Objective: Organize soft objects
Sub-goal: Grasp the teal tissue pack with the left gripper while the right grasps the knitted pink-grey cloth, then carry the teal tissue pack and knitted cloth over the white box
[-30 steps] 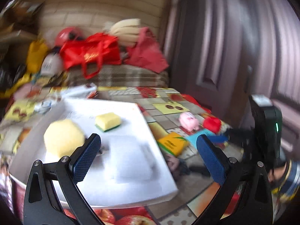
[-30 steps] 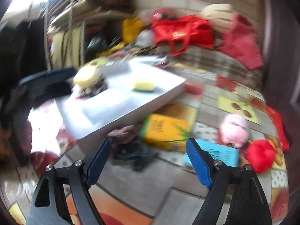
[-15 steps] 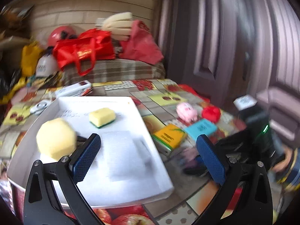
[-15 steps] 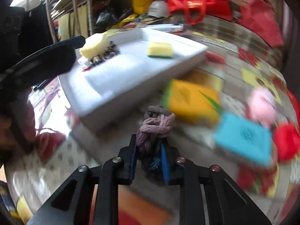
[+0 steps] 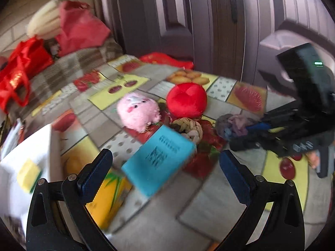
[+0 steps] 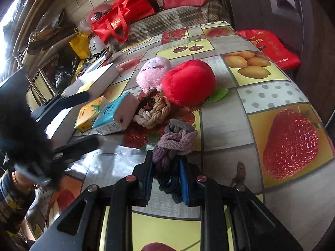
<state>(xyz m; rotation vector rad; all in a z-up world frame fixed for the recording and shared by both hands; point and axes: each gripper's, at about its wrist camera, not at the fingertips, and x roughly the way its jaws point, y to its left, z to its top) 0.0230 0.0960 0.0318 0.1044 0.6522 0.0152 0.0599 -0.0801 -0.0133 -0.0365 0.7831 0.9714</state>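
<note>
My right gripper (image 6: 165, 179) is shut on a purple and grey knotted rope toy (image 6: 175, 140), held just above the fruit-print tablecloth; it also shows in the left wrist view (image 5: 232, 125). My left gripper (image 5: 165, 171) is open and empty above a blue tissue pack (image 5: 159, 161). A pink plush (image 6: 153, 73), a red plush (image 6: 188, 85) and a beige rope knot (image 6: 152, 113) lie beyond the toy. A yellow sponge (image 5: 28, 175) lies in the white tray (image 5: 48, 146) at the left.
A yellow tissue pack (image 6: 90, 113) lies beside the blue tissue pack (image 6: 115, 115). Red bags (image 6: 123, 14) sit on a plaid seat at the back. A red packet (image 6: 270, 46) lies at the table's far right edge. A dark door (image 5: 209, 21) stands behind.
My right gripper closed on the rope toy and carried it right, away from the tray. My left gripper swung right from over the tray to over the tissue packs.
</note>
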